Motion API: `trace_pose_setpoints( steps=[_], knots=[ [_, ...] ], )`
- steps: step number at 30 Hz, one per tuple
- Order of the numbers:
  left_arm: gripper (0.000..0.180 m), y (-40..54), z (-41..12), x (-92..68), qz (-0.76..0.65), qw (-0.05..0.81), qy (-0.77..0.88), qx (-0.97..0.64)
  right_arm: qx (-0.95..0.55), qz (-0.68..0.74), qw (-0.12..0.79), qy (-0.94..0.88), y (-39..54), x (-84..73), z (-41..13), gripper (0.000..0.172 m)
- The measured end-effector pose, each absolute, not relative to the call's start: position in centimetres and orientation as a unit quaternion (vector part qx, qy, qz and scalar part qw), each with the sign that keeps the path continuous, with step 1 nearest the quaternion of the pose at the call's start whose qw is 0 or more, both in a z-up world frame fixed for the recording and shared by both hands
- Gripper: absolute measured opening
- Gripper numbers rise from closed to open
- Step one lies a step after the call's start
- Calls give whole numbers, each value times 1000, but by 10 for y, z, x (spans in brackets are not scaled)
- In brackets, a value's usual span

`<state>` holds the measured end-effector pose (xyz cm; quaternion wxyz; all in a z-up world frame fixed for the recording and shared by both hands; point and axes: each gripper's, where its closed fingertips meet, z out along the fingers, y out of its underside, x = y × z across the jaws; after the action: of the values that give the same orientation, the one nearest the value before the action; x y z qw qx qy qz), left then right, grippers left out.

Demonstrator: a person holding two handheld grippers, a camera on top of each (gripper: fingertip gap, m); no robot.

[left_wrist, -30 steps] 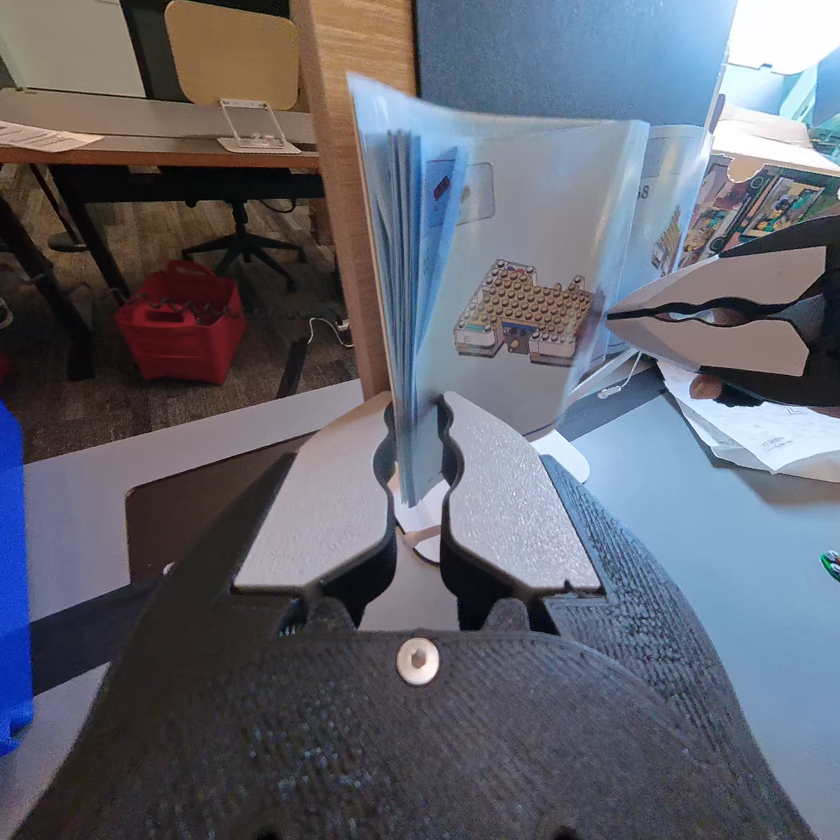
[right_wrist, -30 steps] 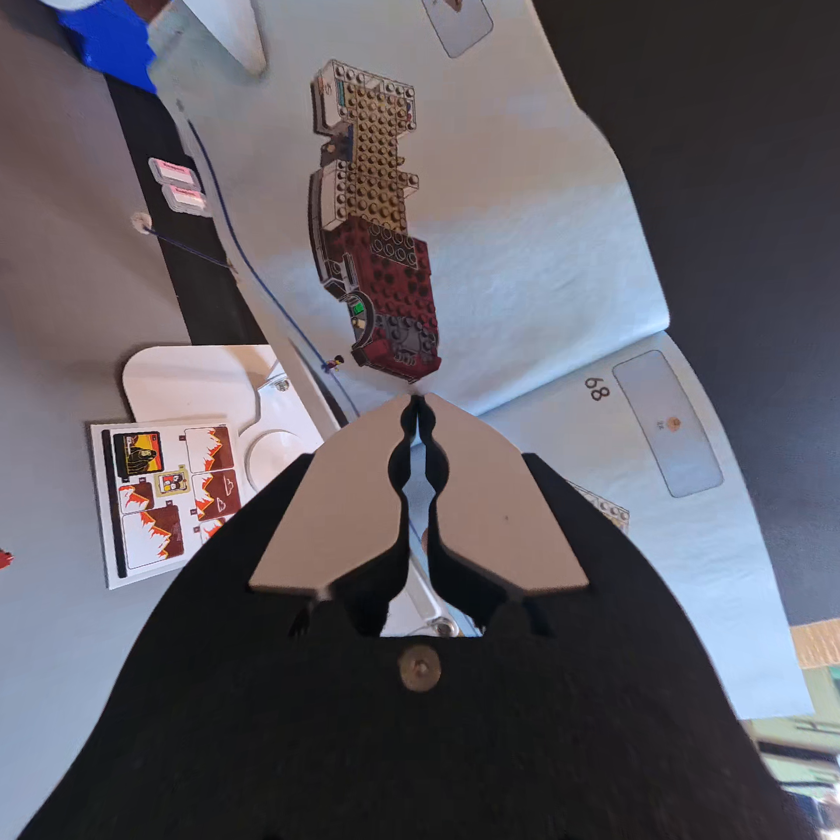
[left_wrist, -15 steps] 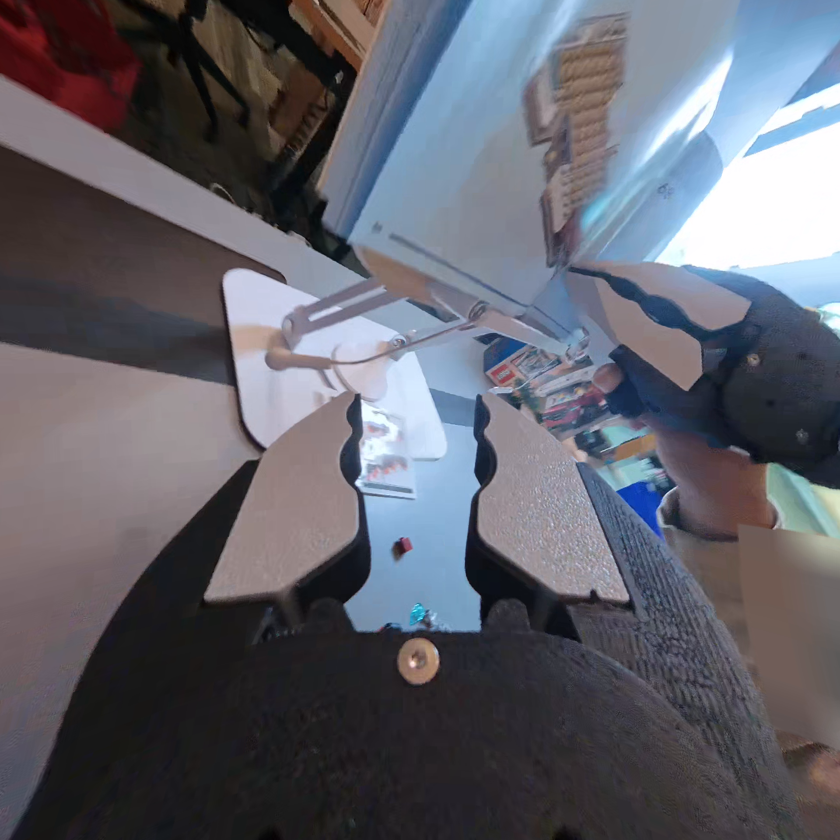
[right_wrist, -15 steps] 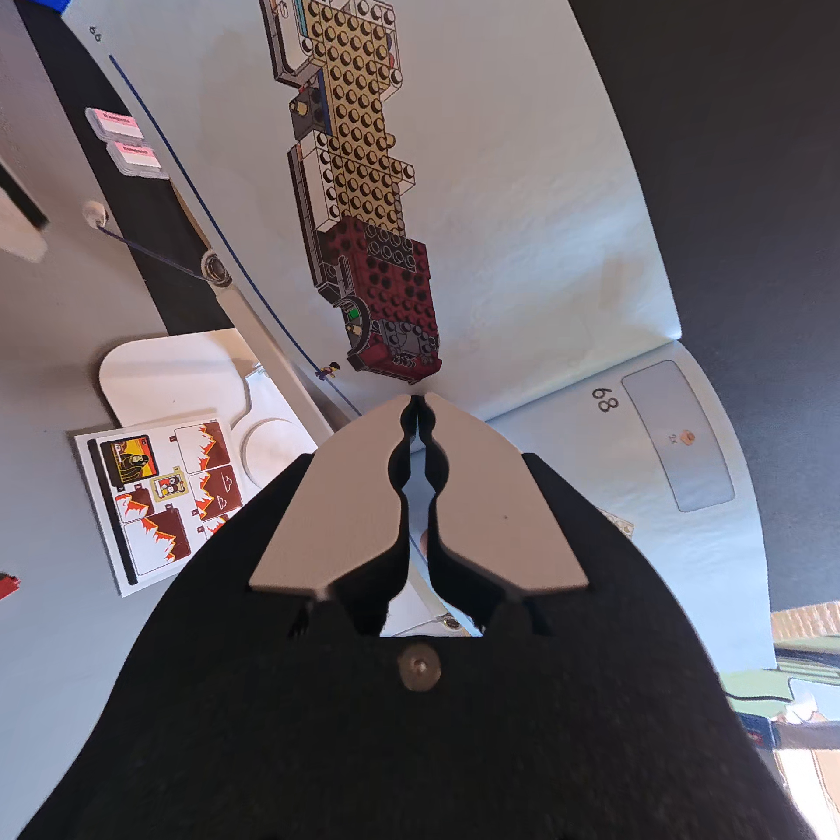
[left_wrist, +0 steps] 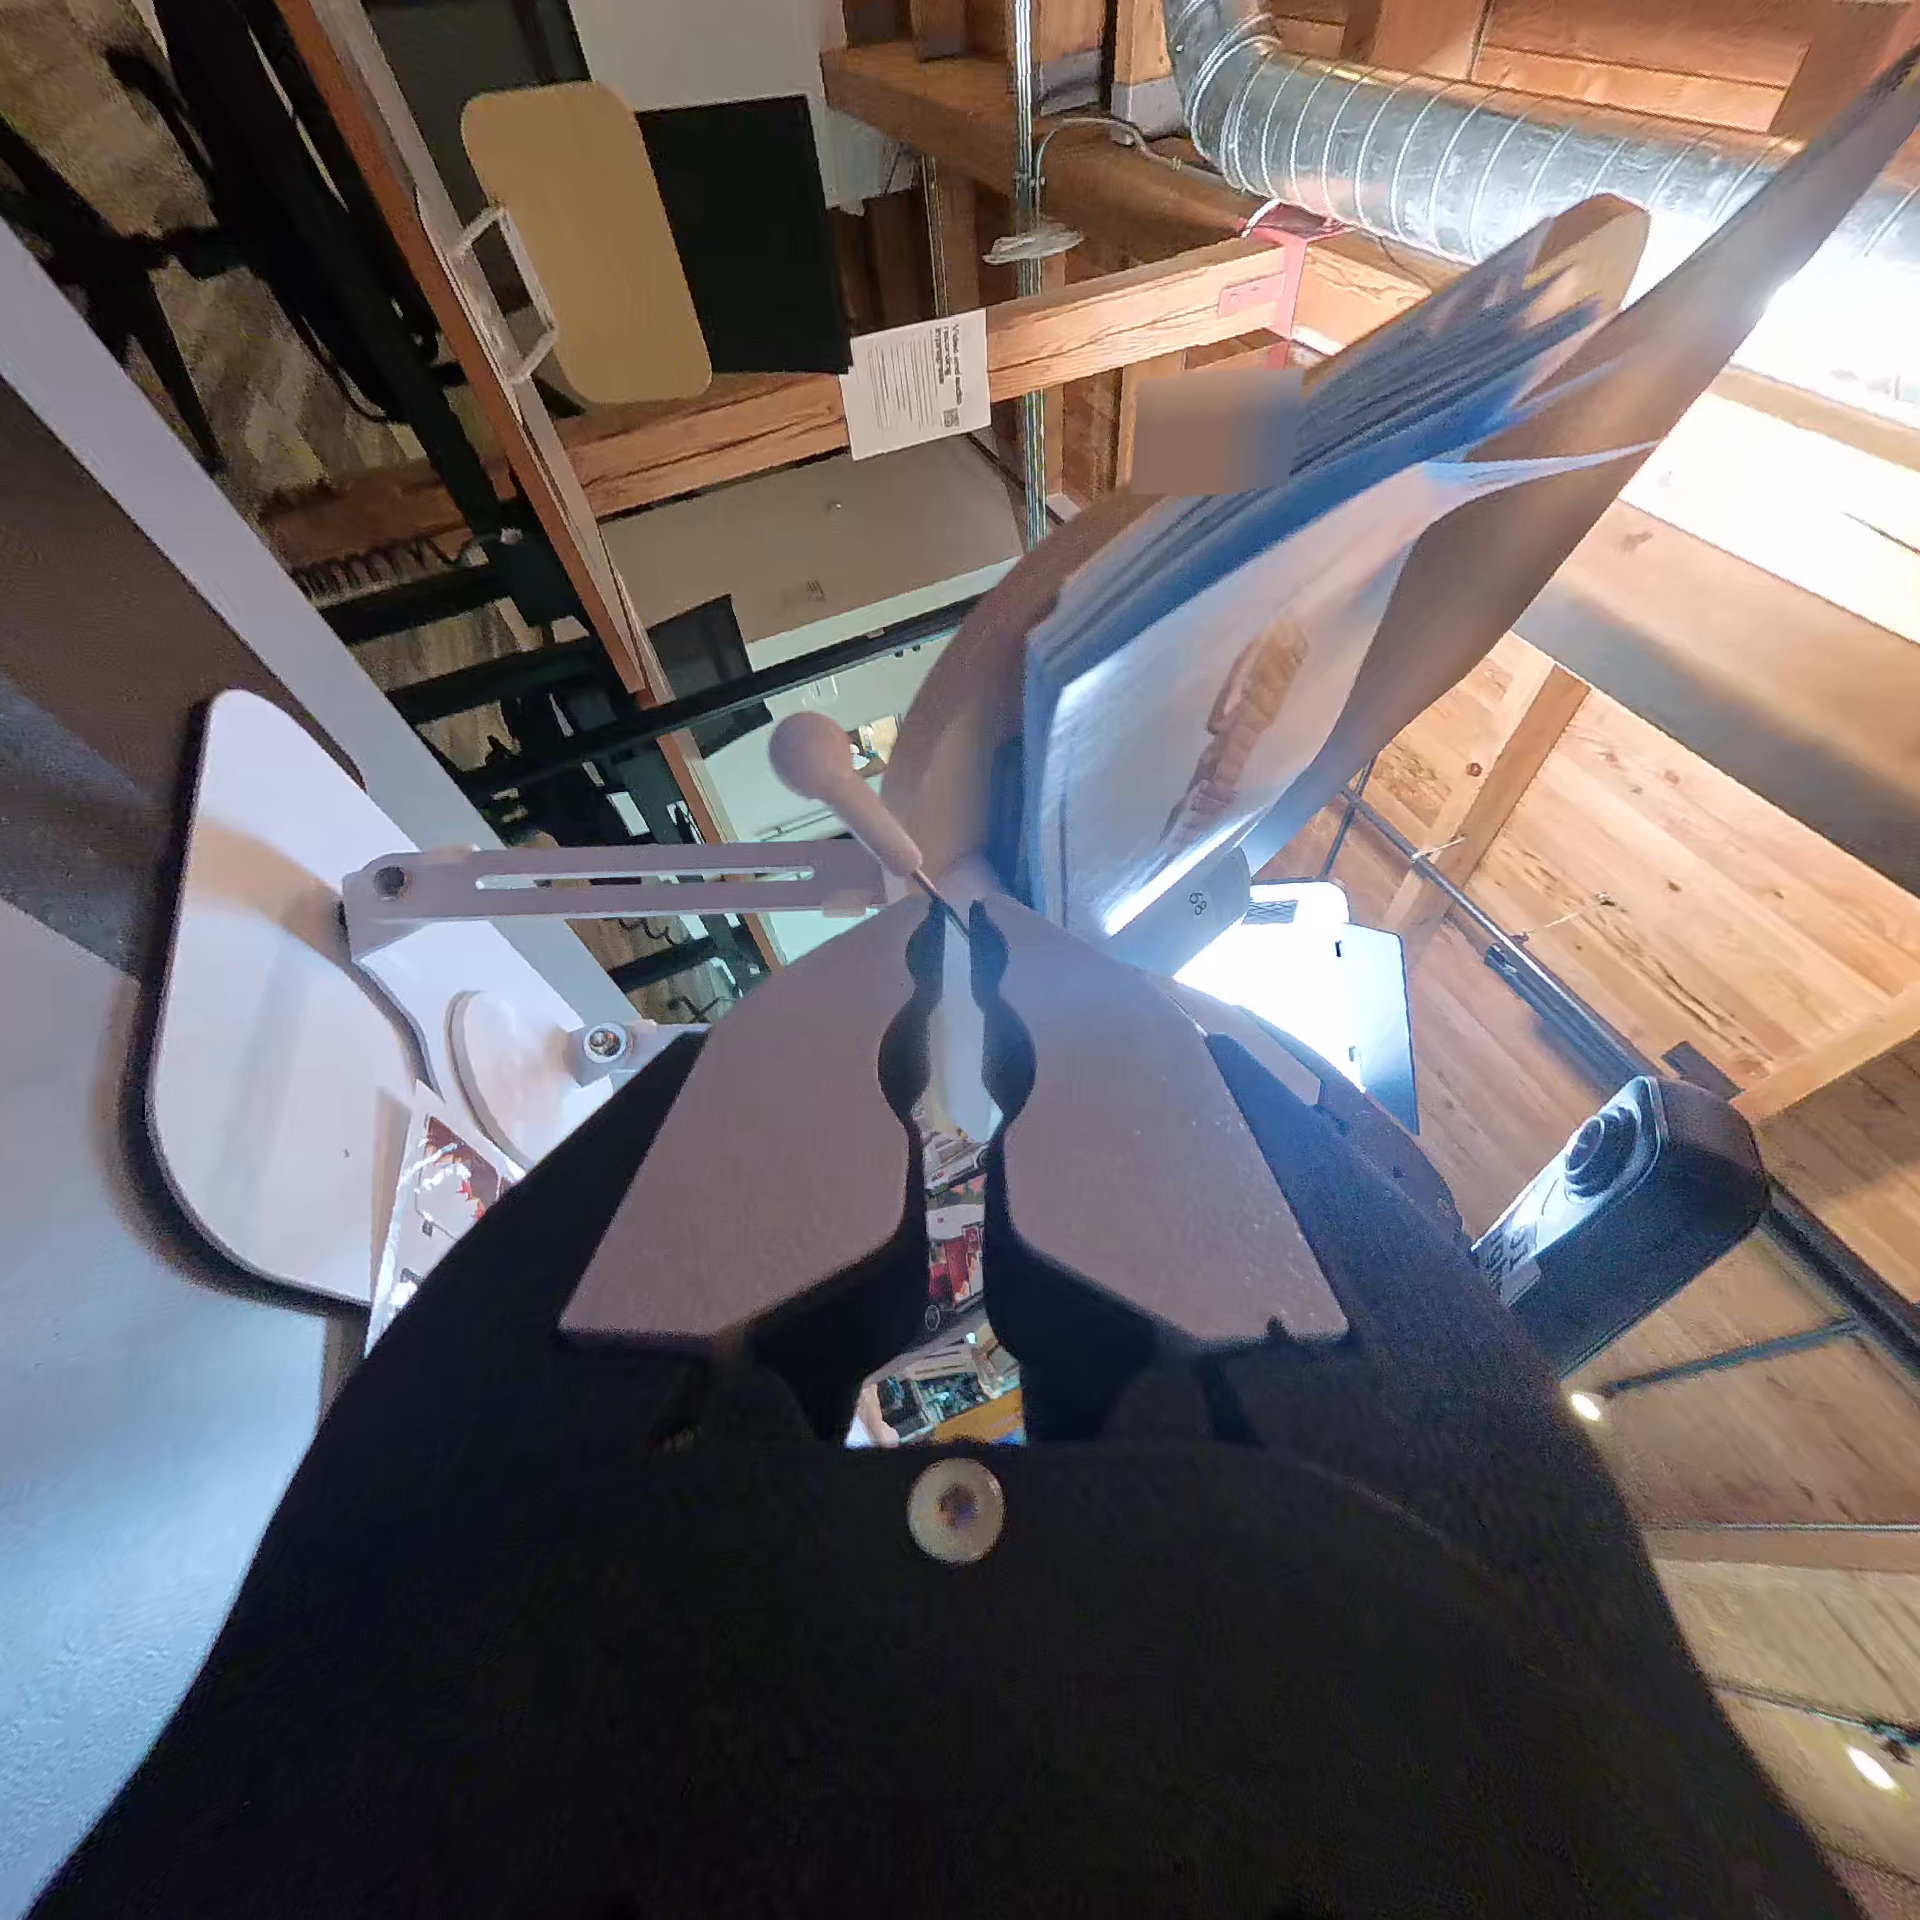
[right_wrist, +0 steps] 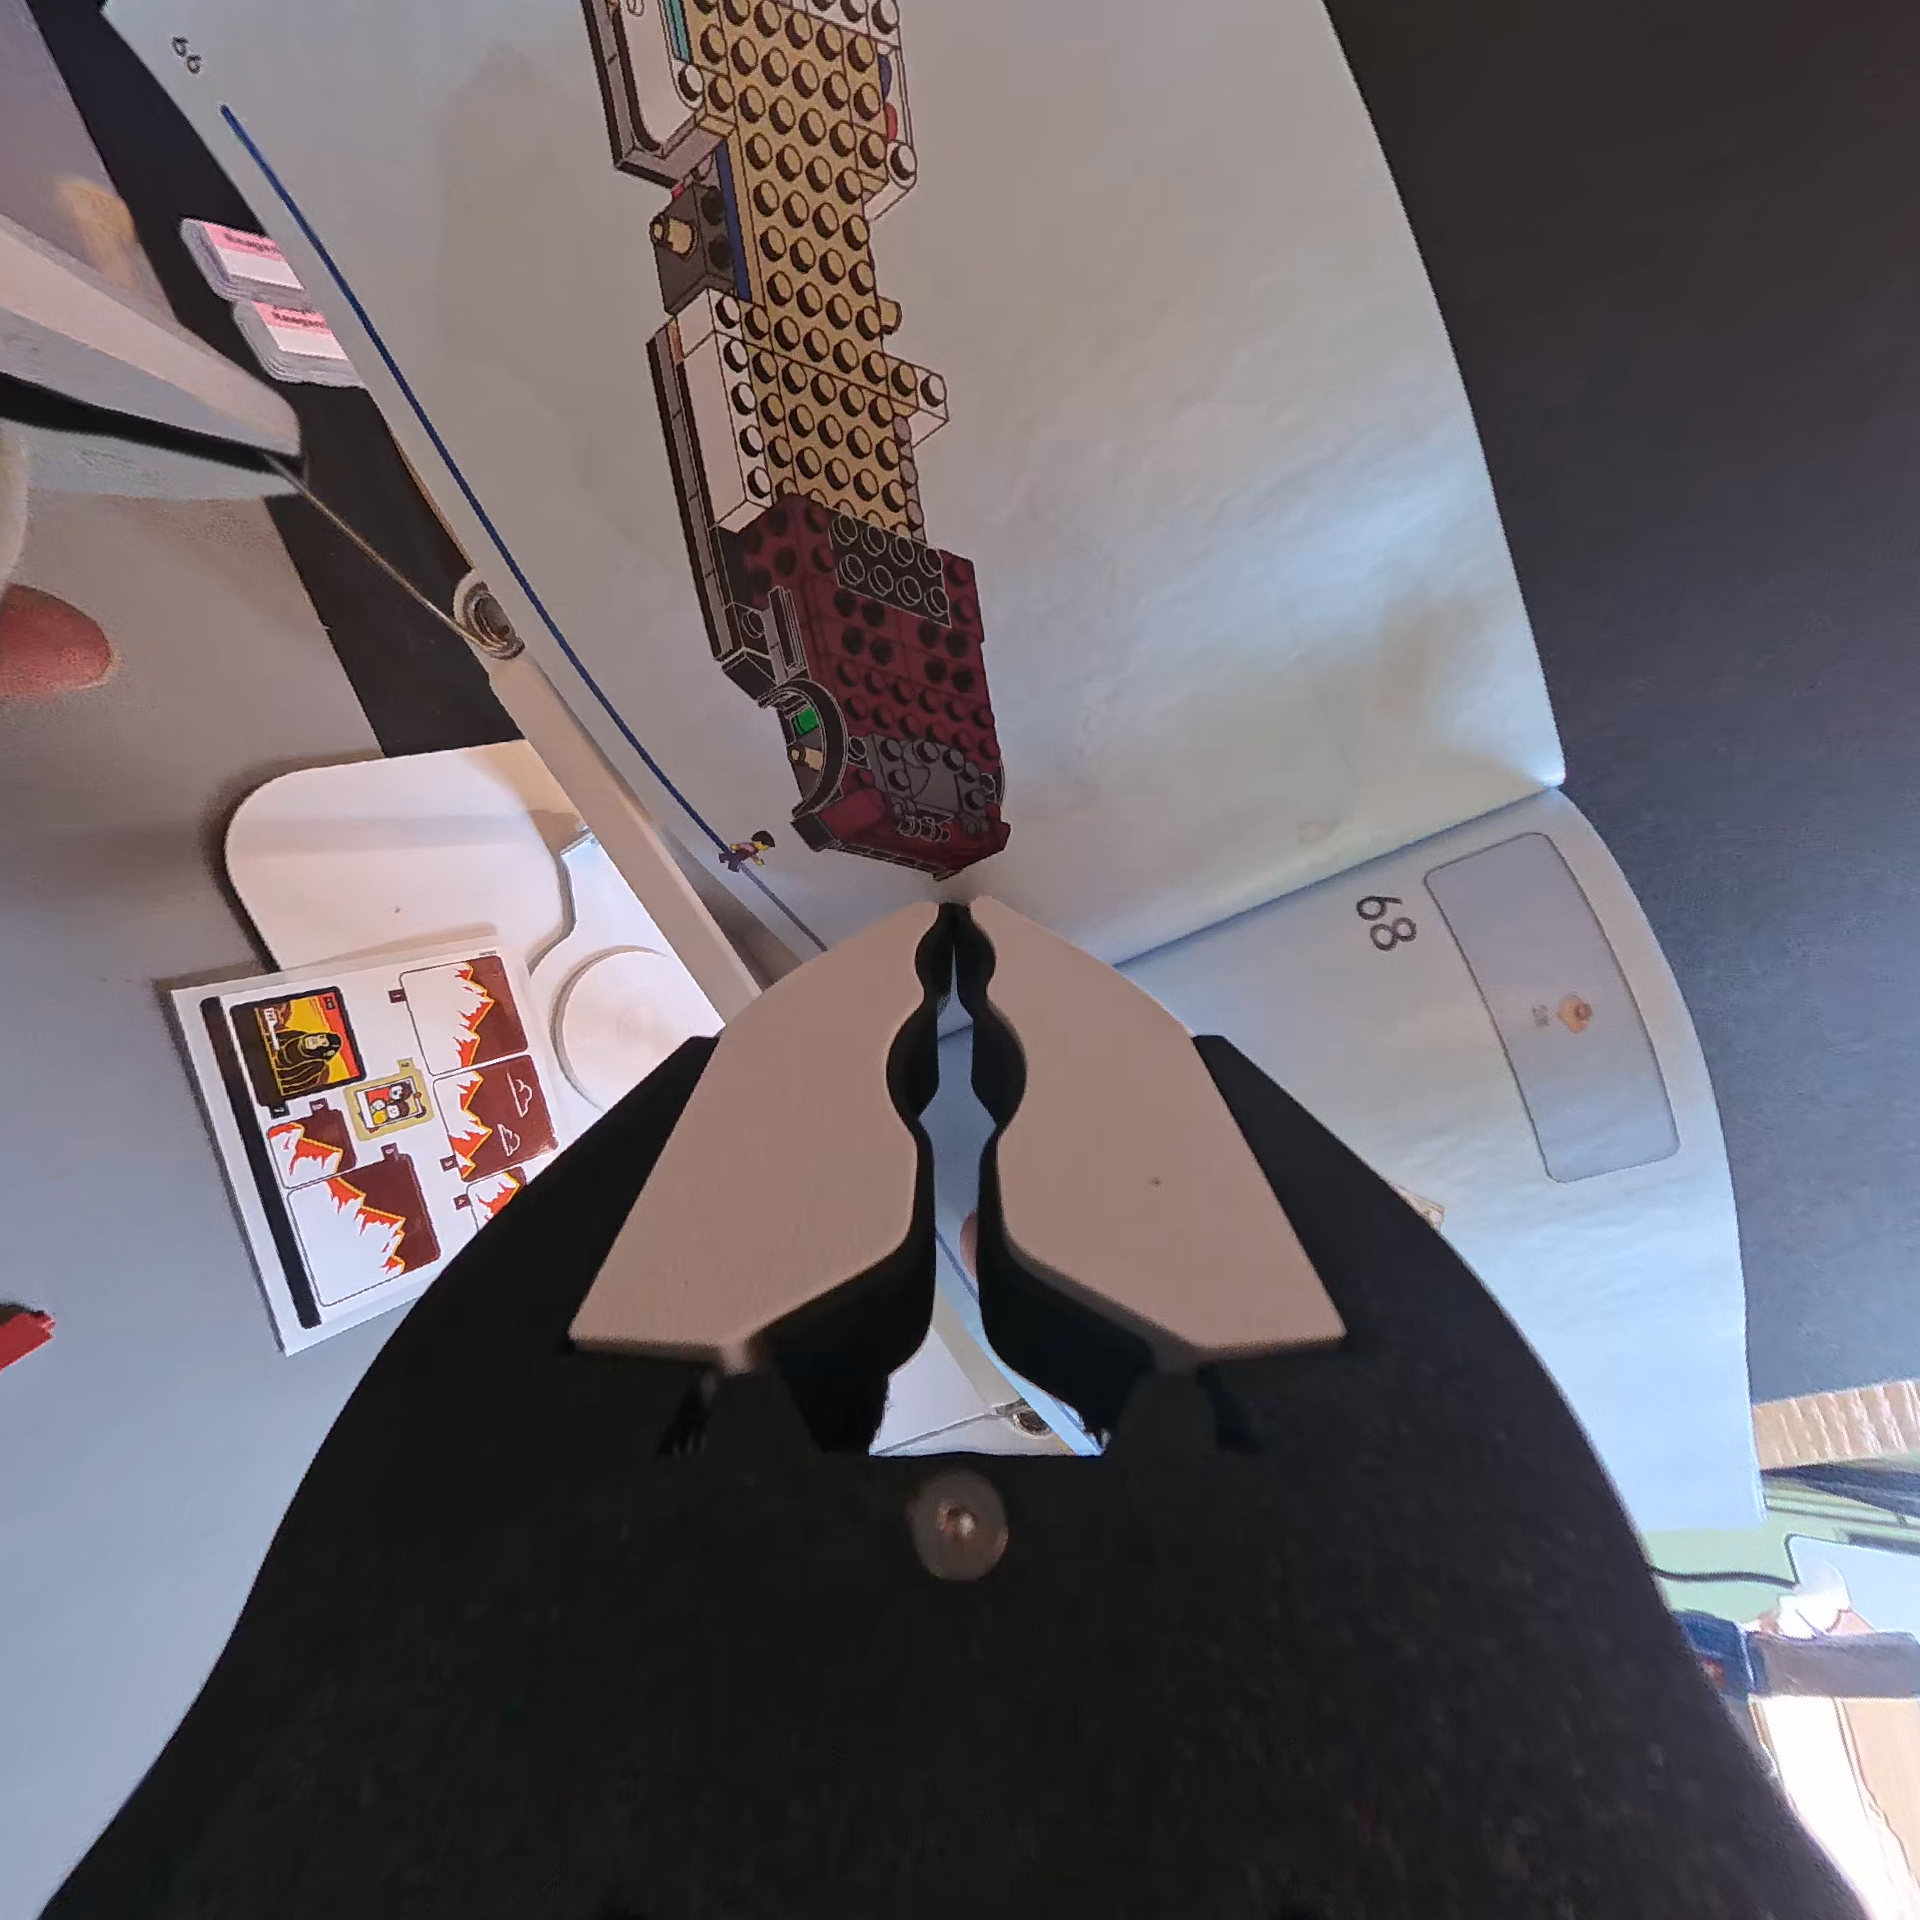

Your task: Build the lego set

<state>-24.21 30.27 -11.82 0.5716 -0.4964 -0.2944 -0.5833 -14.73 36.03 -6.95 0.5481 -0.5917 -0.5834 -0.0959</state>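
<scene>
1. The left gripper (left_wrist: 958, 914) has its jaws drawn in to a narrow slit around the thin wire page-holder arm (left_wrist: 928, 886) of a white book stand (left_wrist: 260, 1039). The wire, tipped with a tan rubber knob (left_wrist: 816, 743), runs down between the two fingertips, which close on it
2. Just beyond these fingertips a building-brick instruction booklet (left_wrist: 1195, 727) stands open on the stand, its pages blurred, with the stand's slotted white bracket (left_wrist: 623, 883) to the left
3. The right gripper (right_wrist: 954, 914) is fully closed, its tips pinching the lower edge of the open booklet page (right_wrist: 1195, 468) right under the printed dark red and tan brick model (right_wrist: 831, 468)
4. A sticker sheet (right_wrist: 364, 1122) lies flat on the grey table (right_wrist: 104, 1039), partly over the stand's white base (right_wrist: 343, 831), left of the right gripper
</scene>
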Motion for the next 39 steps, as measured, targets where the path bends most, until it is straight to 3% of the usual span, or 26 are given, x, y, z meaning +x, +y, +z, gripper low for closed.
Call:
trace_pose_setpoints(
  steps=[8,19,28,34,39],
  knots=[
    [1,293,-100,-237,-461,621,-266,-576,-604,-118,539,-575,362,-150,-71,0],
    [2,302,-64,-203,-228,667,-67,-706,-617,-84,532,-574,359,-147,-73,0],
    [1,327,-80,-158,159,571,295,-749,-619,37,539,-571,354,-142,-76,0],
    [1,325,-81,-159,135,550,332,-755,-619,99,573,-528,363,-98,-77,4],
    [1,327,-85,-157,79,554,306,-770,-594,60,602,-531,379,-89,-78,4]
  ],
)
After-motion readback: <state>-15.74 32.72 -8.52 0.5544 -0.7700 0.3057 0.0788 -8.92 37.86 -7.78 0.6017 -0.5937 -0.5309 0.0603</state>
